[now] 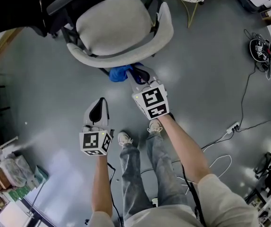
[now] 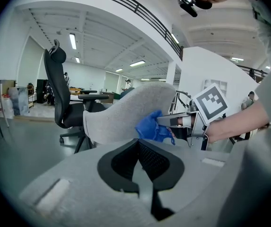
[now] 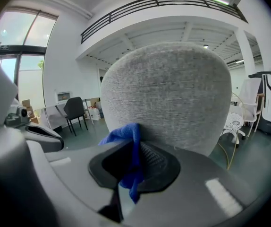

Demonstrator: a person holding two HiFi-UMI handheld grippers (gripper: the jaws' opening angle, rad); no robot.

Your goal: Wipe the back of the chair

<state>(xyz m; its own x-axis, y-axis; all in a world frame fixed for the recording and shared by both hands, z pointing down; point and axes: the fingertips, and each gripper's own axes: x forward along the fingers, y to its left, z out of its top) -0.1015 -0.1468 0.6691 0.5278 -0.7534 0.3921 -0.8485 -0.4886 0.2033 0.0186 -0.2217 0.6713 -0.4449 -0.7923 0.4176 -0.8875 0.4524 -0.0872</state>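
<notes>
My right gripper (image 3: 133, 155) has its jaws clenched on the blue cloth (image 3: 125, 135), which bunches out ahead of them and presses against the grey chair back (image 3: 173, 89) straight in front. My left gripper (image 2: 138, 148) hangs off to the side, jaws closed on nothing. Only a small wad of cloth touches the fabric, so a hard sweep could scrape my jaw tips along it or drag the cloth loose. With nothing steadying the chair, pressure may shift it.
</notes>
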